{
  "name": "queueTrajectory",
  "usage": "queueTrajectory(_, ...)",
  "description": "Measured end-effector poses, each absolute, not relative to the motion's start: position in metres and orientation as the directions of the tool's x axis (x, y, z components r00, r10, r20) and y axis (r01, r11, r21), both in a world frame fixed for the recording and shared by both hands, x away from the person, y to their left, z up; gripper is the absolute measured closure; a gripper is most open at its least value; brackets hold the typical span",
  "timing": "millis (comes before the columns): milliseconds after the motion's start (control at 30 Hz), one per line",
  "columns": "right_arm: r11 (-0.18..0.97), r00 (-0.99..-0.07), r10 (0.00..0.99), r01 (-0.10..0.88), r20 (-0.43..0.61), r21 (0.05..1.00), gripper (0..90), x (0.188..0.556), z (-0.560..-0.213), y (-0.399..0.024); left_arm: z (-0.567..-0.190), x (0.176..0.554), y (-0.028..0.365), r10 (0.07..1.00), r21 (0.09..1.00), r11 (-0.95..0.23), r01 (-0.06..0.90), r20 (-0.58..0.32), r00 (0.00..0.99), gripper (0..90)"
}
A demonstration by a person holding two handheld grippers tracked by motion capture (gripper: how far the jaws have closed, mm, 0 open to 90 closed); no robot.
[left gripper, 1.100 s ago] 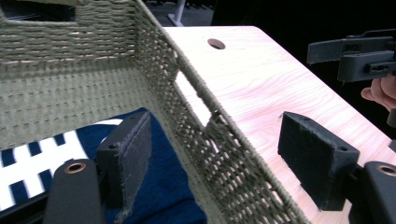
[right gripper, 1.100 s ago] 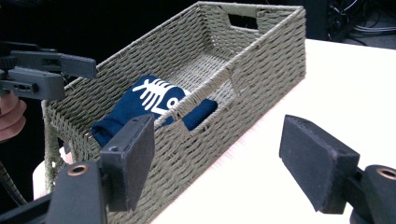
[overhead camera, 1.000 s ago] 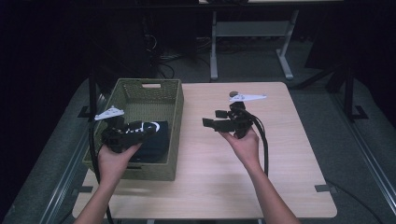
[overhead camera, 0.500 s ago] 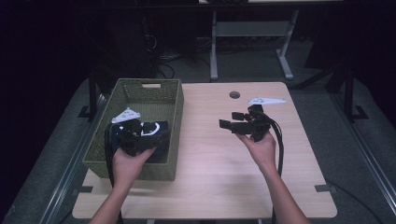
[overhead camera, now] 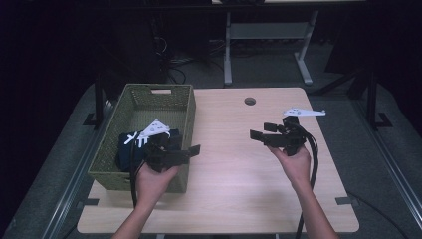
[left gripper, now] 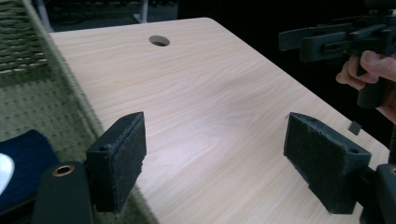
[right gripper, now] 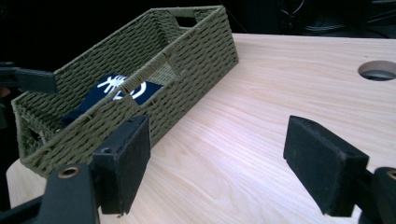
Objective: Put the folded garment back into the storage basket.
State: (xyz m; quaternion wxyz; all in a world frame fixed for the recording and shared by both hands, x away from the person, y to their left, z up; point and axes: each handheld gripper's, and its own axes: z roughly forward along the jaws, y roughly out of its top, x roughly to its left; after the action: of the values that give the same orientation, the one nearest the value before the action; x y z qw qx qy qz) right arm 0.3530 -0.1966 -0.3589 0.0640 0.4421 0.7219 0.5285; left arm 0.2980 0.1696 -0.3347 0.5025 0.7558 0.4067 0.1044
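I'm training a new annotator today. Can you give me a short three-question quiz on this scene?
1. True or false: the dark blue cloth lies inside the green woven basket.
2. What does the right gripper hold: A) the cloth, B) nothing, C) the basket?
3. How do the jaws of the left gripper stand?

Key: 1 true. 2 B. 3 Wide apart, with nothing between them, above the wooden table.

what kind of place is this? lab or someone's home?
Likely a lab or recording studio, not a home: one bare wooden table on dark carpet, black surroundings, a metal stand behind, and a handheld claw with trailing cable.
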Motion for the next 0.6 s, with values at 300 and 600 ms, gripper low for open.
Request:
queueTrajectory(300,0.05,-0.569,0.741,0.576,0.356,0.816,22.2,0.343,-0.367,-0.221,-0.342,0.286,0.14,0.696,0.849,-0.207,0.486,-0.221,0.683,20.9)
queueTrajectory(600,0.017,-0.534,0.765,0.575,0.359,0.818,22.1,0.33,-0.376,-0.249,-0.349,0.271,0.118,0.654,0.854,-0.222,0.47,-0.227,0.722,21.1)
